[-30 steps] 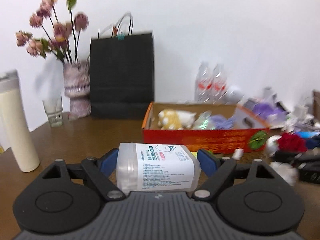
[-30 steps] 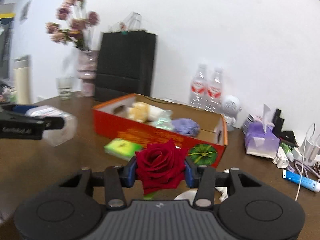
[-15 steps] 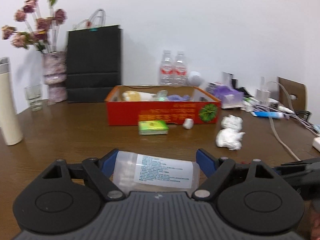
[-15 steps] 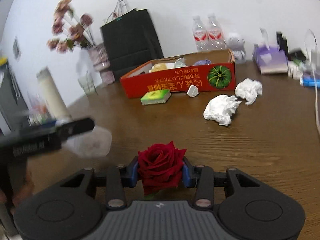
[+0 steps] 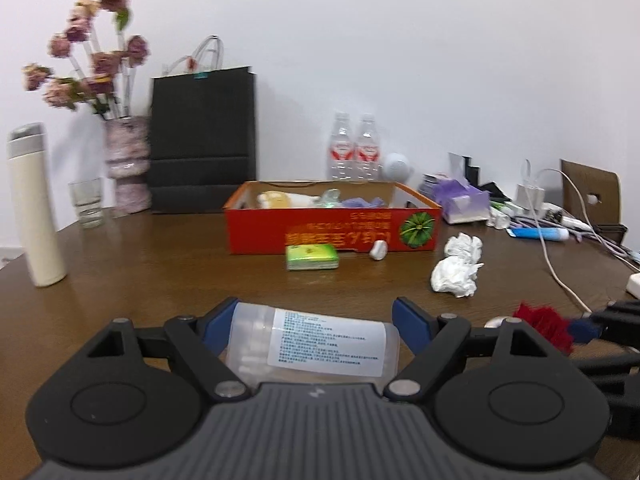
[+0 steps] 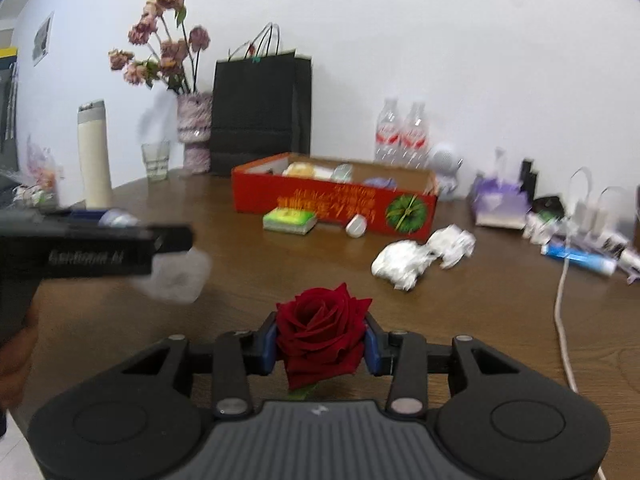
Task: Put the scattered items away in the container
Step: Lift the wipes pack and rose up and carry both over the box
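brown table [image 5: 160,280] before white wall; left gripper [image 5: 316,326] seemingly clamps jar [image 5: 312,344], right gripper [image 6: 321,344] rose [image 6: 322,332].

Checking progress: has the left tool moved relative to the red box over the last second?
Yes. The left tool has backed away: the red box looks smaller and farther.
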`<state>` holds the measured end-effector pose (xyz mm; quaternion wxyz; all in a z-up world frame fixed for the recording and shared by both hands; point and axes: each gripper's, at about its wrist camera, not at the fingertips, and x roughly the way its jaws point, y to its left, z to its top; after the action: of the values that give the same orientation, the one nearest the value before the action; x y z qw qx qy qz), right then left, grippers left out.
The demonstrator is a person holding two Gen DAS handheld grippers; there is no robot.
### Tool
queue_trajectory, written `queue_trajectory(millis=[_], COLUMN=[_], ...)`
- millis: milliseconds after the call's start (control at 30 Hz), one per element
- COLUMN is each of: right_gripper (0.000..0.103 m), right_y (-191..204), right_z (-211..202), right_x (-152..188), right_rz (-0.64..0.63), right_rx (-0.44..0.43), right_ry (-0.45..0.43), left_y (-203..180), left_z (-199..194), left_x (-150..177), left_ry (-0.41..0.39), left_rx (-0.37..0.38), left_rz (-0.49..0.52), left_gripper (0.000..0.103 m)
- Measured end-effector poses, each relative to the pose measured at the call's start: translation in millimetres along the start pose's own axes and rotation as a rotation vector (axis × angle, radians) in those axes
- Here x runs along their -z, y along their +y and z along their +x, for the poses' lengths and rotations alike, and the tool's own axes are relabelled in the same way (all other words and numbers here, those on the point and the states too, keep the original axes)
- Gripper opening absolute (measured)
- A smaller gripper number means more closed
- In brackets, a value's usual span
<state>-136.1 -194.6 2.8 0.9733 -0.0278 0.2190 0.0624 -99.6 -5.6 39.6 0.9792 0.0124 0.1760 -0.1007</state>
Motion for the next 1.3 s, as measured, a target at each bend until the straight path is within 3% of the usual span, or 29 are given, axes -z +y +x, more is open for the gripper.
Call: queue_trajectory(millis=[300, 433, 700, 1300], right_gripper=[0.039, 0.039, 0.039, 0.039], right_y=[18, 21, 18, -11], right_z=[-30, -43, -48, -2], right_x=[-16, -35, -60, -124], right_rz=[0.037, 0.031, 0.045, 0.061], right_rx=[0.028, 0.022, 0.020, -0.016], right_ry=[-0.167, -0.235, -0.274, -0.281], left_y=[2, 4, 8, 21], left_z=[-49, -59, -57, 6], left_x=[-3, -21, -53, -112], left_ry=[-0.177, -0.246, -0.300, -0.231], left_rx=[-0.079, -0.054, -0.038, -0.012], left_rz=[-0.035, -0.041, -0.051, -0.035], left_gripper=[0.084, 0.084, 0.084, 0.084])
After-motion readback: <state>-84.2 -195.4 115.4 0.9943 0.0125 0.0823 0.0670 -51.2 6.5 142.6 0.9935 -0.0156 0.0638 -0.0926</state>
